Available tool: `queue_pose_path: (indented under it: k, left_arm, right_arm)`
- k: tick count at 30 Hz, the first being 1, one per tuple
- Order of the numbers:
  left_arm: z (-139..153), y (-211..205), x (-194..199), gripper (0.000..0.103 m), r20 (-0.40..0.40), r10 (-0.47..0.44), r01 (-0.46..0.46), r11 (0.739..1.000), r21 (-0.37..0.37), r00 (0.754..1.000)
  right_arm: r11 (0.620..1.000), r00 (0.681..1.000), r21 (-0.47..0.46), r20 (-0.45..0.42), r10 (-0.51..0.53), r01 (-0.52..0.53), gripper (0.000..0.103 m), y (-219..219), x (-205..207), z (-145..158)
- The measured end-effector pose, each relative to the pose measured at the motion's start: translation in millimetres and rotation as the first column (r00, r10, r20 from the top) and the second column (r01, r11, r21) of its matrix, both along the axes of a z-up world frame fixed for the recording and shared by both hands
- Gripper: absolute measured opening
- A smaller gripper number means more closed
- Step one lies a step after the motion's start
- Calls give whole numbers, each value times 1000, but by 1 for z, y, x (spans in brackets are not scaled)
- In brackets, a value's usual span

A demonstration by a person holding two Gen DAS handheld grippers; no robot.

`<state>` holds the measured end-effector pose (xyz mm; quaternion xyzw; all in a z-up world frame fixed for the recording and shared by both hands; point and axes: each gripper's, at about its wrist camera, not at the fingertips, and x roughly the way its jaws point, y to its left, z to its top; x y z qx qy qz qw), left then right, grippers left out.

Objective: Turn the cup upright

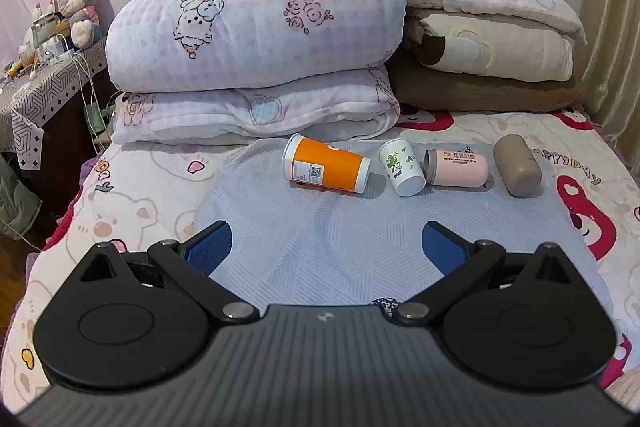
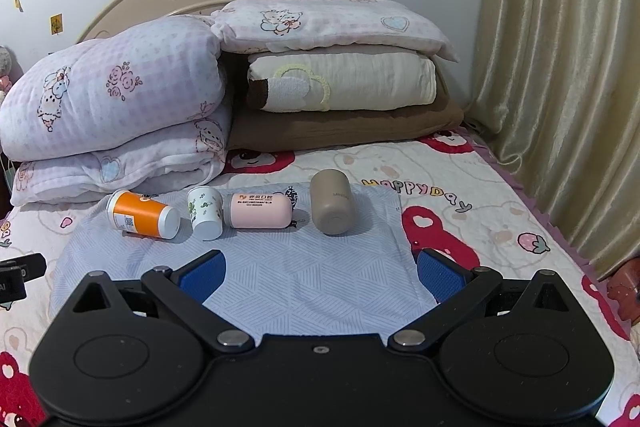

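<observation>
Several cups lie on their sides in a row on a pale blue mat on the bed. From left: an orange paper cup, a small white cup with green print, a pink cup and a taupe cup. My left gripper is open and empty, well short of the cups. My right gripper is open and empty, also short of them.
Folded quilts and stacked pillows lie behind the cups against the headboard. A bedside table with a plush rabbit and cables stands left. A curtain hangs right. The left gripper's edge shows in the right wrist view.
</observation>
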<state>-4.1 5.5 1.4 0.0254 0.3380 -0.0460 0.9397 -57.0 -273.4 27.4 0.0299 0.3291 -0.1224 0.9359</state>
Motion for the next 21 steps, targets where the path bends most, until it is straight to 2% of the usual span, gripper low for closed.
queue_pose_path:
  k: [7, 21]
  left_arm:
    - [3, 0, -3, 103, 26, -1, 1, 1000, 1, 1000]
    - [4, 5, -5, 103, 18, -5, 6, 1000, -14, 1000]
  right_arm:
    - [1000, 1000, -8, -2, -4, 4, 103, -3, -3, 1]
    - [1000, 1000, -15, -2, -1, 1, 103, 4, -2, 7]
